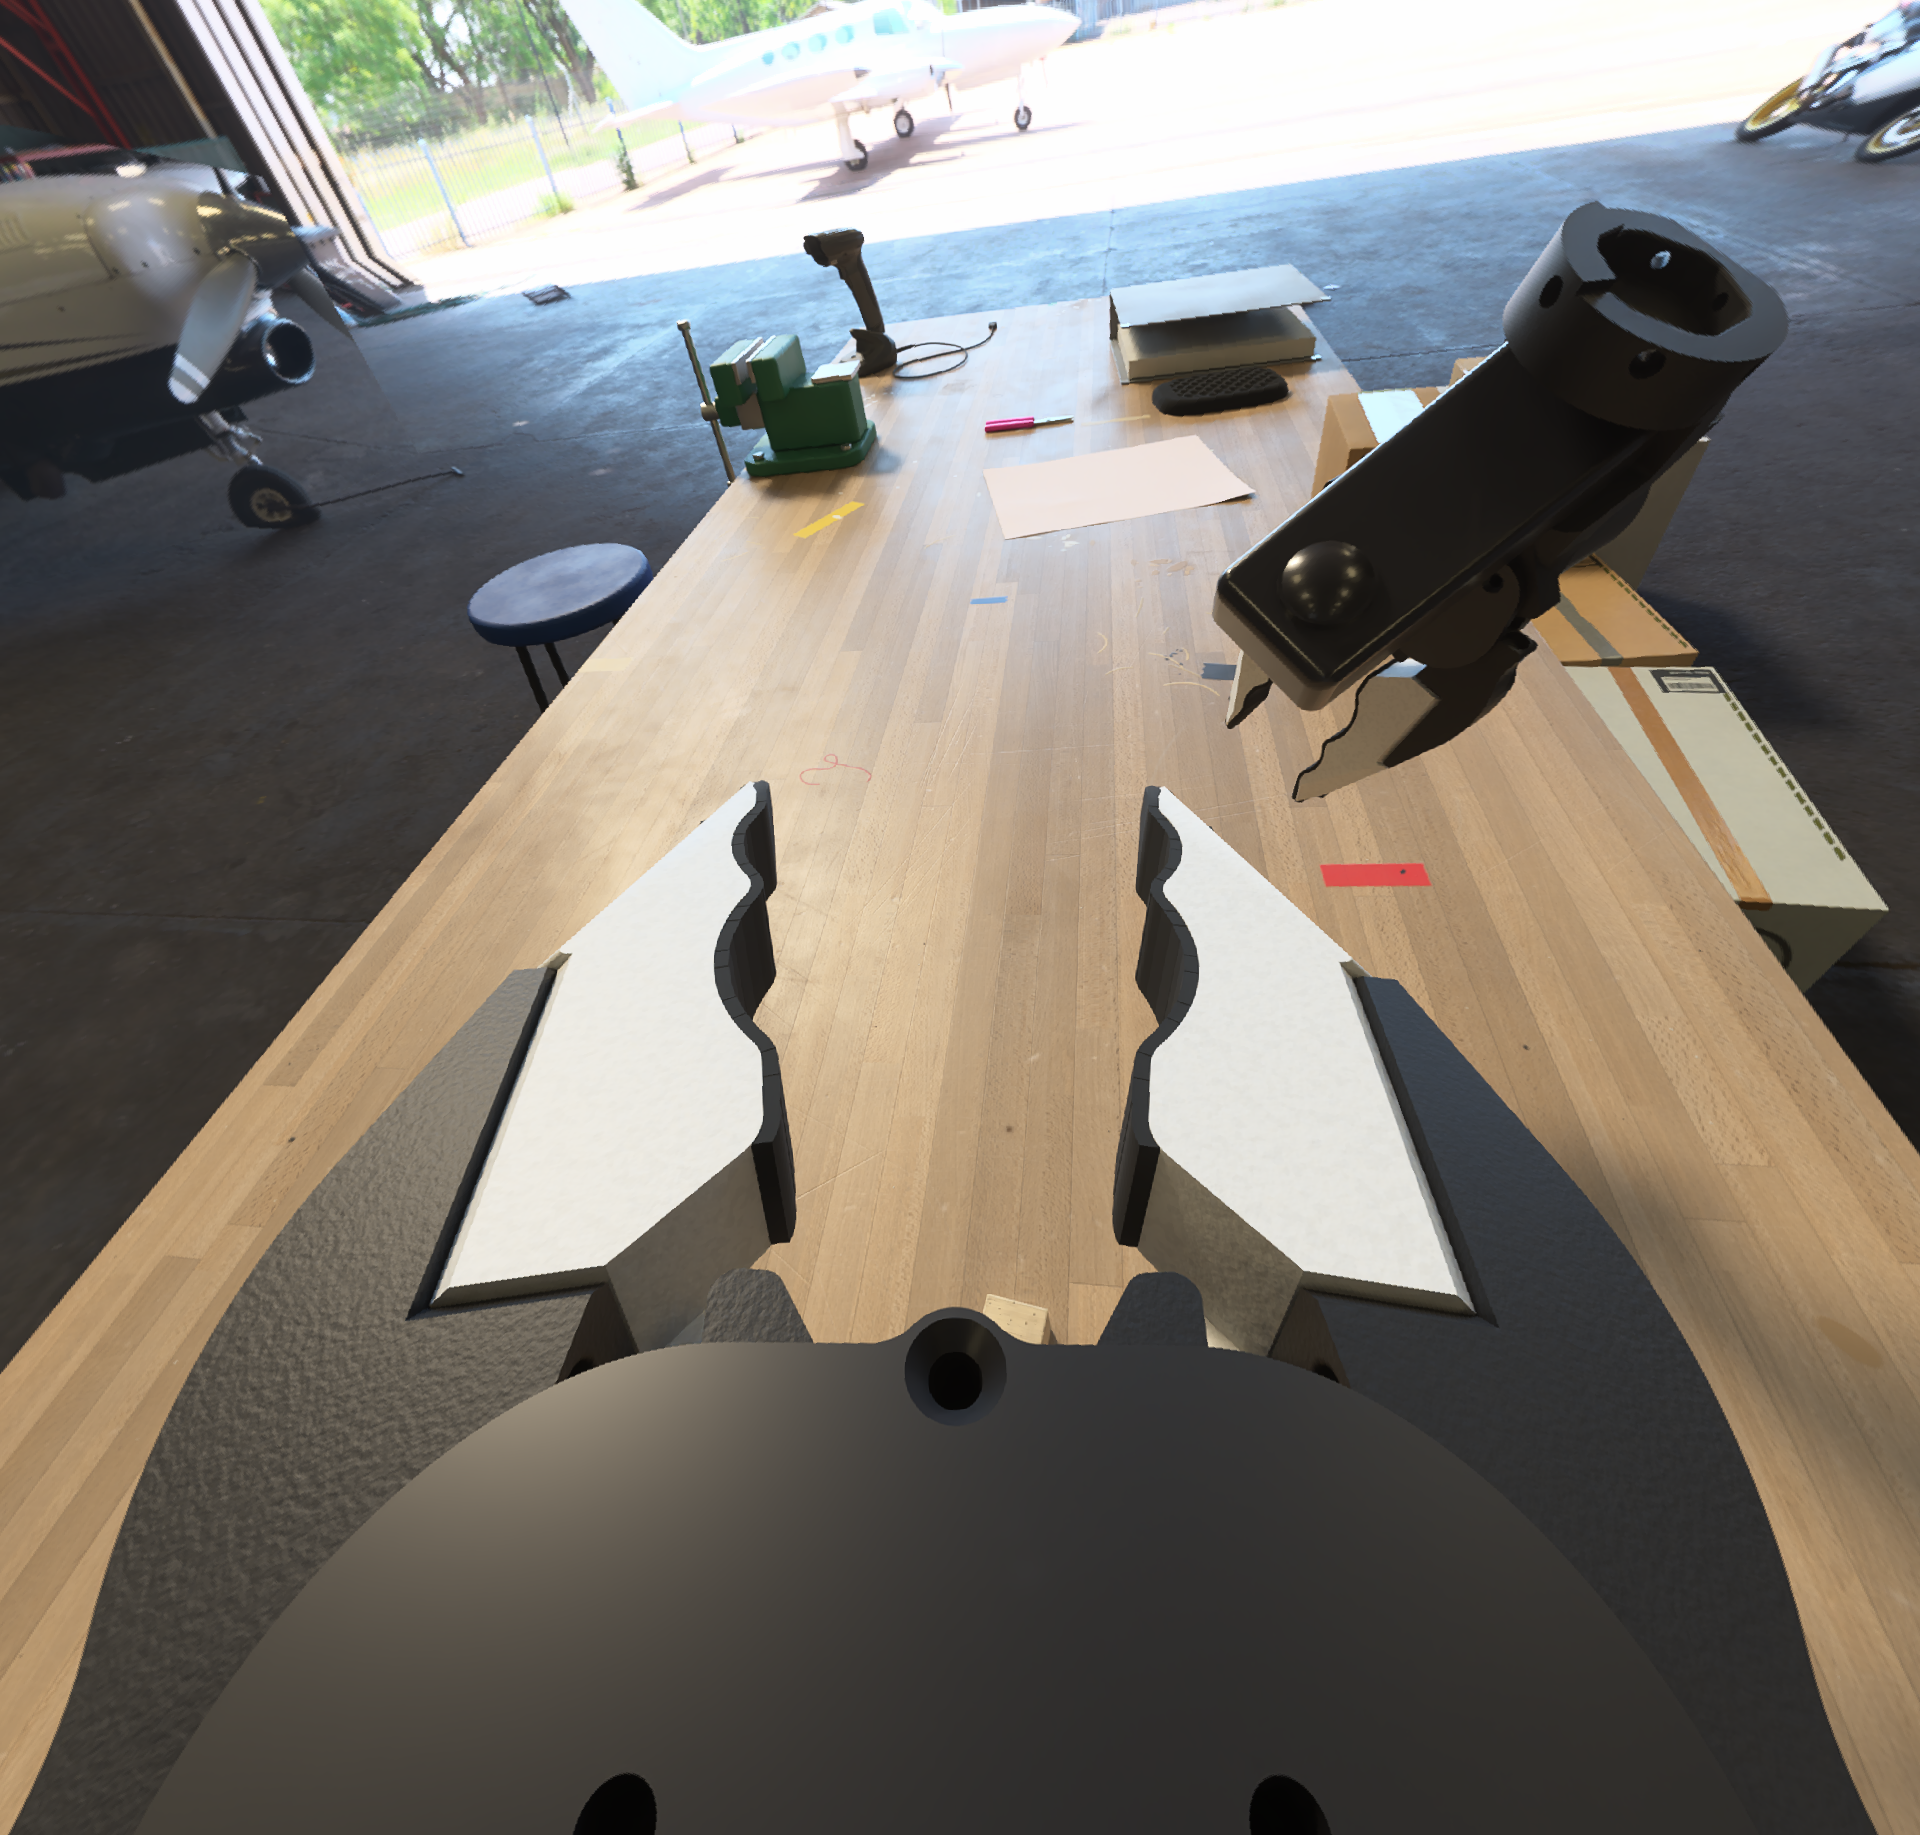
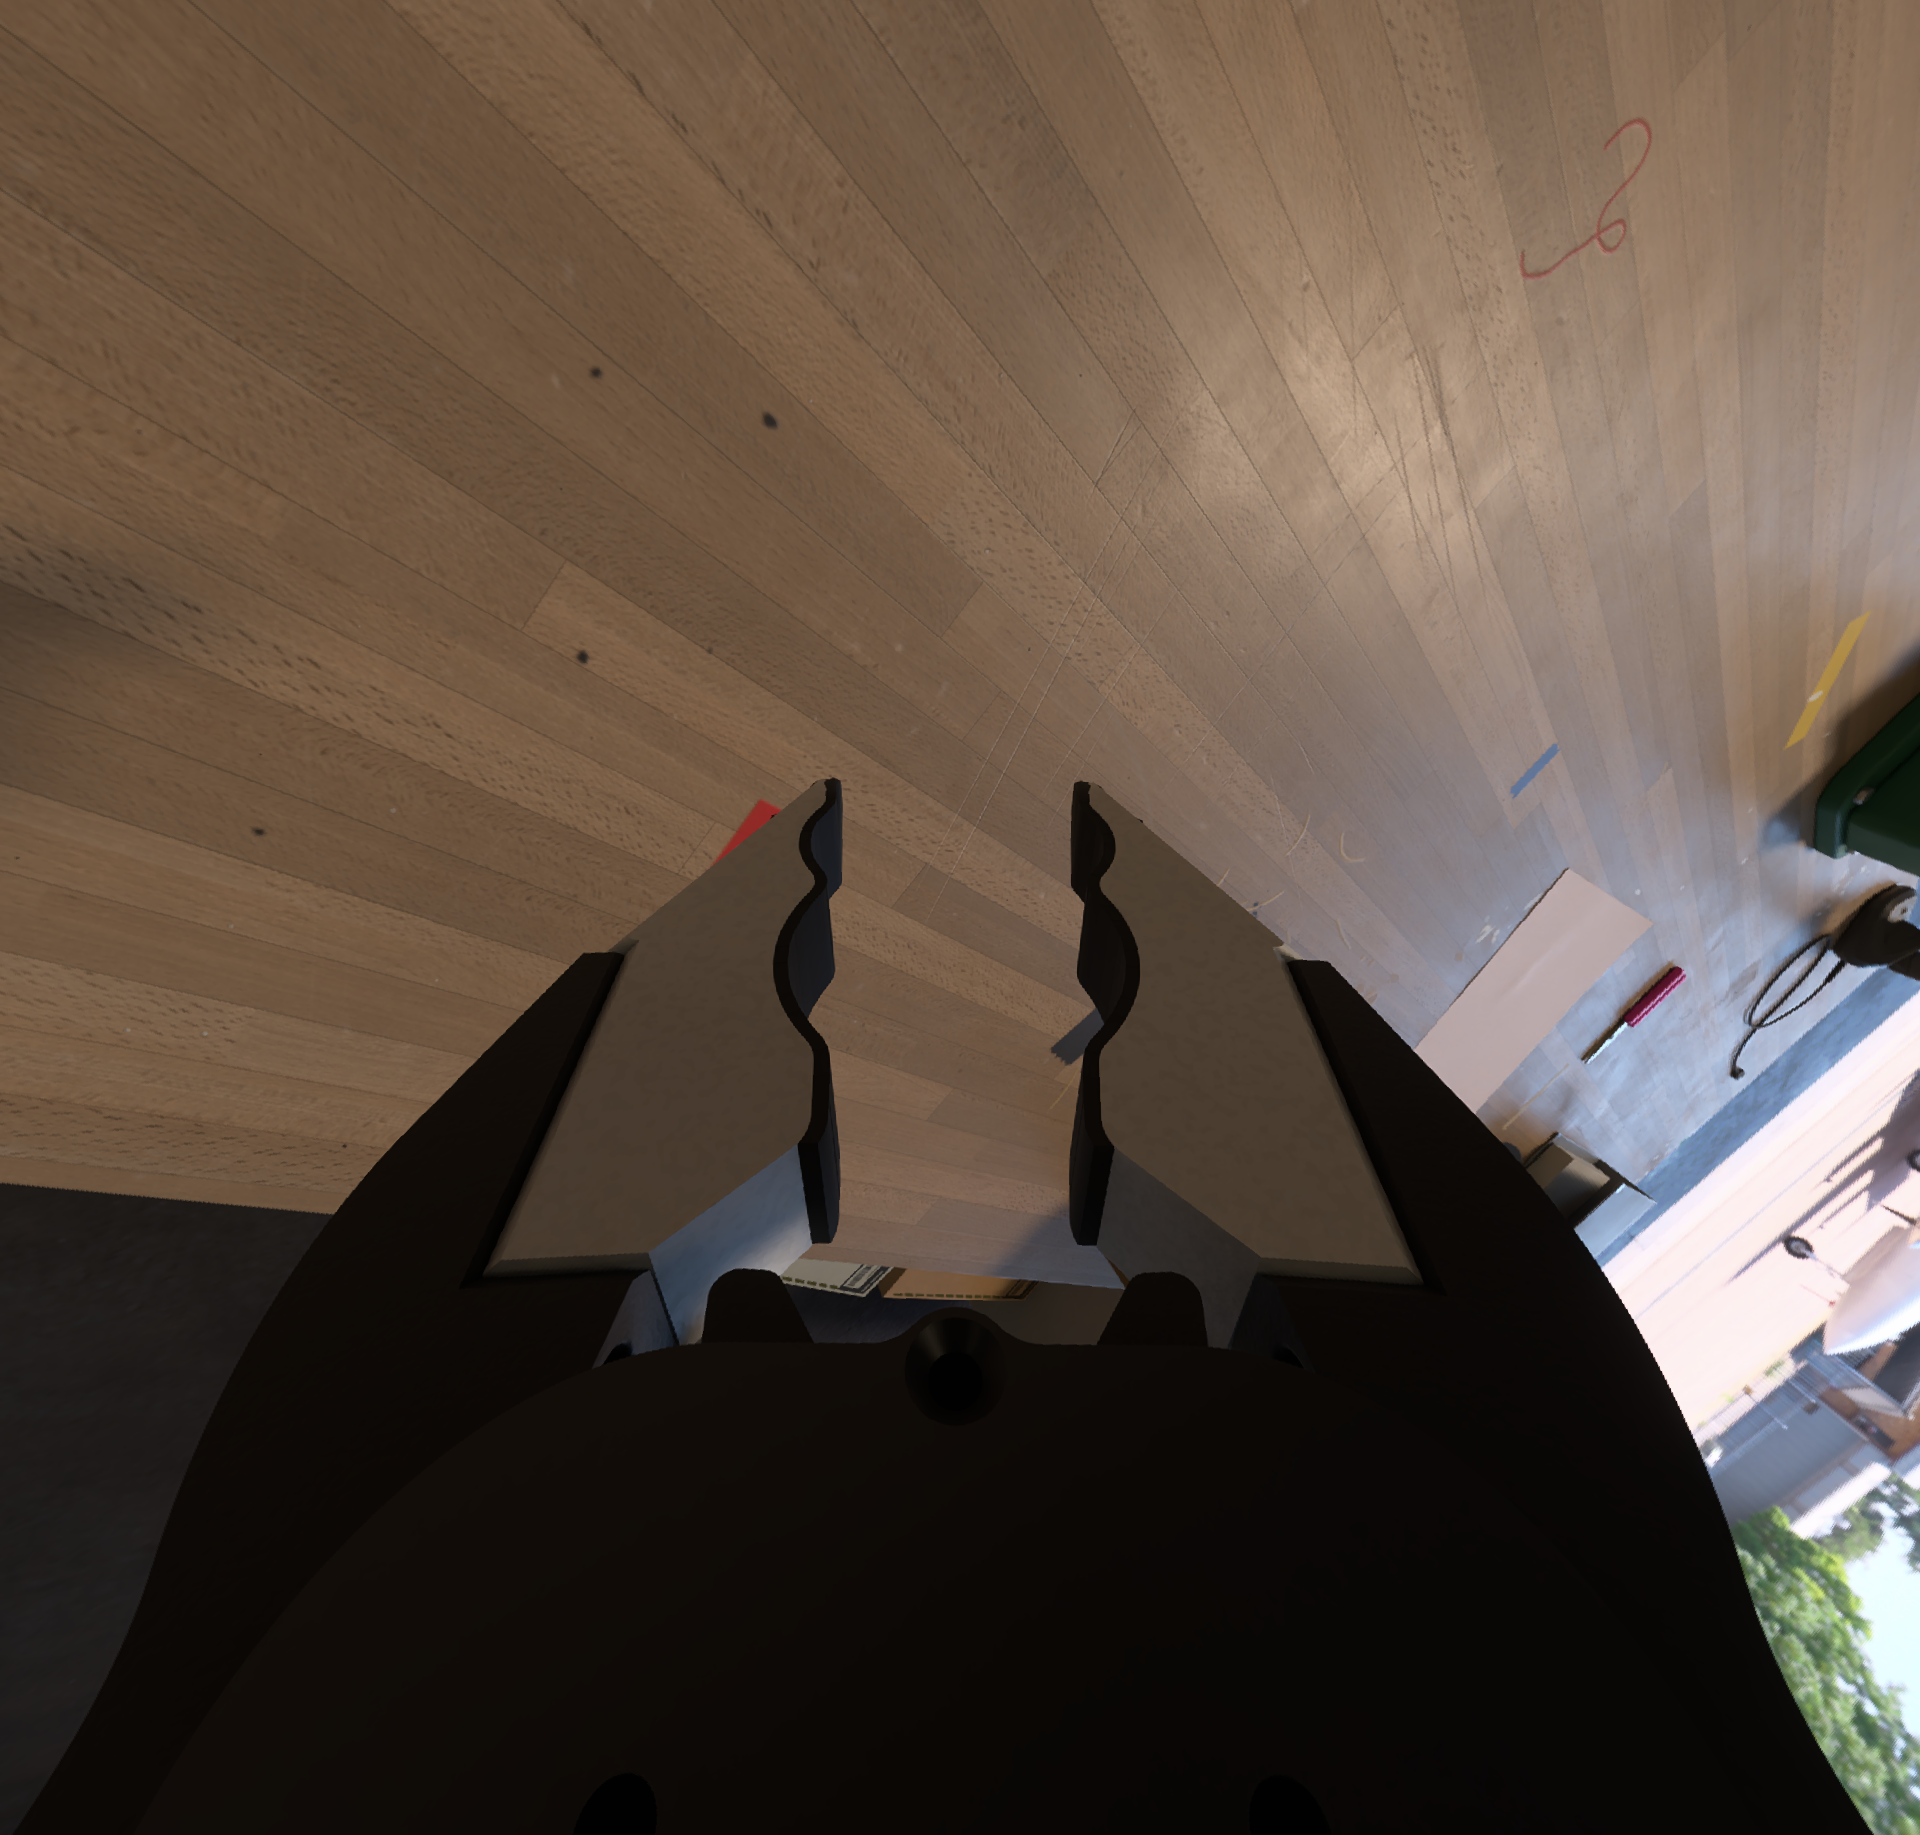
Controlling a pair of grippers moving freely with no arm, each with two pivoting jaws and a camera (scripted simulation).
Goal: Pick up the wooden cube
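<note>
The wooden cube (image 1: 1016, 1318) sits on the surface (image 1: 935, 954) toward its near edge, tucked under your left gripper (image 1: 956, 798), behind its fingertips; both grippers gape empty. Your right gripper (image 1: 1273, 746) hangs farther off; draw the left back.

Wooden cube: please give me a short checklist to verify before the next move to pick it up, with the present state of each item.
1. Wooden cube located: ok, only a pale corner shows at the base of the left gripper.
2. Cube between the left jaws: not ok, it lies behind the fingertips.
3. Left jaws open: ok.
4. Right gripper jaws open and empty: ok.
5. Cube visible in right wrist view: not ok.
6. Right gripper clear of the left: ok, it hovers apart over the workbench.
</note>
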